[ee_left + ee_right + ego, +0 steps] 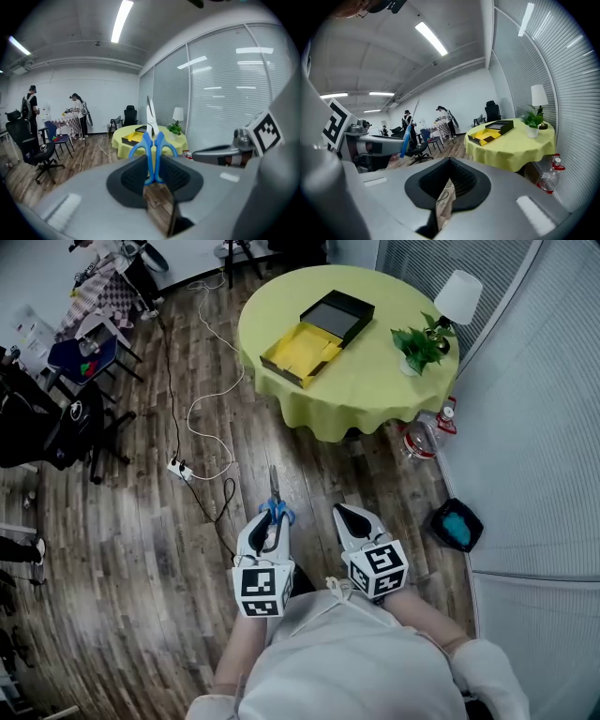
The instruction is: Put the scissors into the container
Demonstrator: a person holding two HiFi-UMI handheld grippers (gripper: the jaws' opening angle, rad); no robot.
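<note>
Scissors [275, 507] with blue handles sit between the jaws of my left gripper [269, 523], blades pointing ahead toward the round table [366, 381]. In the left gripper view the scissors [152, 150] stand upright, pinched at the handles. The container [300, 350], an open black box lined in yellow, lies on the table's near left part, with its black lid [338, 315] behind it. My right gripper [349, 516] hangs beside the left one, shut and holding nothing. The right gripper view shows the container [490, 133] far ahead on the table.
A potted plant [419, 347] and a white lamp [457, 296] stand on the table's right side. Cables and a power strip [178, 468] lie on the wood floor. Bottles [428, 435] and a black bin [456, 524] sit by the glass wall. Chairs stand at left.
</note>
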